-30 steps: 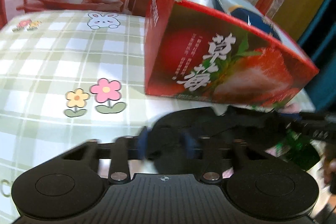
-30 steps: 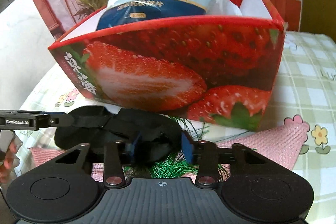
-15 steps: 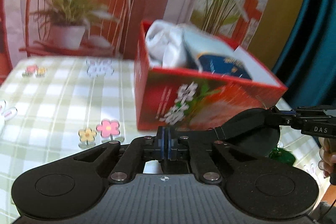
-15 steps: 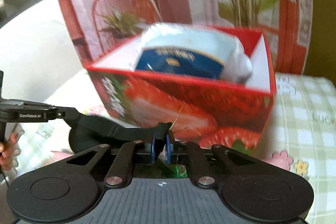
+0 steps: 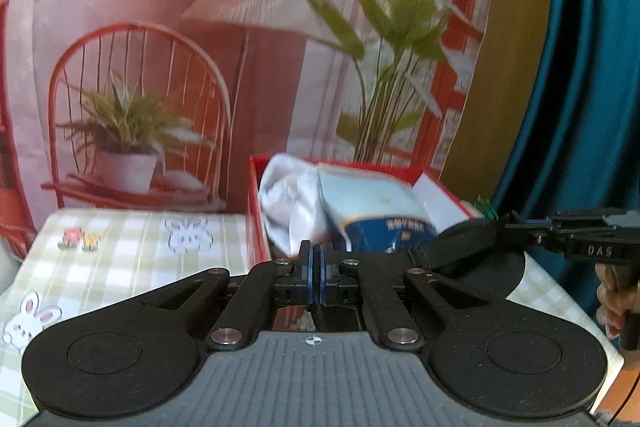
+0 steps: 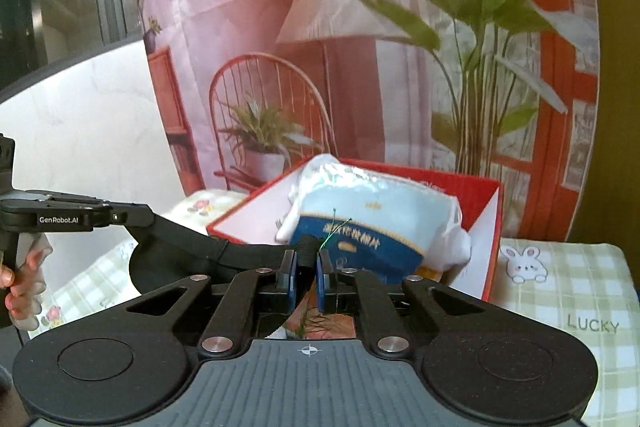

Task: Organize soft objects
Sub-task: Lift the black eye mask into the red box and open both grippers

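A red strawberry box [image 5: 256,227] [image 6: 486,227] stands on the checked tablecloth and holds a white cloth [image 5: 284,195] and a light blue and navy packet [image 5: 372,211] [image 6: 372,223]. Both grippers are raised level with the box's rim. My left gripper [image 5: 317,267] is shut on a black soft item that hangs below it. My right gripper [image 6: 306,267] is shut on the same black item [image 6: 306,251], with green threads [image 6: 332,233] sticking up. Most of the item is hidden under the fingers.
The green checked tablecloth [image 5: 120,247] [image 6: 560,287] carries rabbit and flower prints. A printed backdrop [image 5: 160,47] with a chair, a lamp and plants hangs behind the table. A teal curtain [image 5: 580,87] is at the right.
Both grippers closed on the black item beside the box and lifted it from the table up to the level of the box's rim.
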`<state>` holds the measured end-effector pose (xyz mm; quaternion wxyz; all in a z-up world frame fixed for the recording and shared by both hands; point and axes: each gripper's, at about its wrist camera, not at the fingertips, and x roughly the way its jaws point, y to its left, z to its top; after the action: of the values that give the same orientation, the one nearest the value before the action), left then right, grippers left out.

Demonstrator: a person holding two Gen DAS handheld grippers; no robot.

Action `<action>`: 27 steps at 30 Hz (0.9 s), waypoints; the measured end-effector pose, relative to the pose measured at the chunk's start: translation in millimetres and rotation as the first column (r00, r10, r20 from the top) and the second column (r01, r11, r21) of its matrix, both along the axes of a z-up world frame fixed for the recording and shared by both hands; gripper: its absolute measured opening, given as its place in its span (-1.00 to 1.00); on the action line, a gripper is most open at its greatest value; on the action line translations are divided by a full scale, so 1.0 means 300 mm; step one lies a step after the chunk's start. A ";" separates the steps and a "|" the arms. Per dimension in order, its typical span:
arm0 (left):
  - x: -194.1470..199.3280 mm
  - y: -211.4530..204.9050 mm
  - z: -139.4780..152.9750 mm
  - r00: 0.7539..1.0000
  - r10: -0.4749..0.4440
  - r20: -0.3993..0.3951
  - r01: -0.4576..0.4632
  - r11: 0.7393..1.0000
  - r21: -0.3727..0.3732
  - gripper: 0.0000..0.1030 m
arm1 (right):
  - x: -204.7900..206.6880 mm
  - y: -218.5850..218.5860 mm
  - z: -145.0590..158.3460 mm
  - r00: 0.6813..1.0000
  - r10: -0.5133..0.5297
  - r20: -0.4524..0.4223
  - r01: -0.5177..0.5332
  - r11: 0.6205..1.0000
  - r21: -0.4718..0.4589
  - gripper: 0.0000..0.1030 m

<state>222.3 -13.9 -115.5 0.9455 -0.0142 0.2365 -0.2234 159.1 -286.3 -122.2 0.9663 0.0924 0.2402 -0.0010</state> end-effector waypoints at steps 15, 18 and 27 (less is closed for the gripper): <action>0.157 -0.134 0.132 0.978 0.034 0.207 -0.039 0.999 0.021 -0.92 | 0.073 -0.064 0.038 0.995 -0.069 0.066 0.073 0.996 -0.060 -0.83; 0.214 -0.166 0.124 0.974 0.060 0.219 -0.065 0.998 0.017 -0.92 | 0.116 -0.082 0.027 0.992 -0.097 0.076 0.104 0.990 -0.094 -0.83; 0.383 -0.202 -0.016 0.997 0.074 0.007 -0.074 0.997 0.012 -0.88 | 0.248 -0.127 -0.042 0.983 -0.176 0.053 0.184 0.957 -0.224 -0.83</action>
<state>337.2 -74.6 -120.2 0.9539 -0.0164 0.2343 -0.1868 233.4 -324.4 -134.8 0.9702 0.0026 0.2133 -0.1149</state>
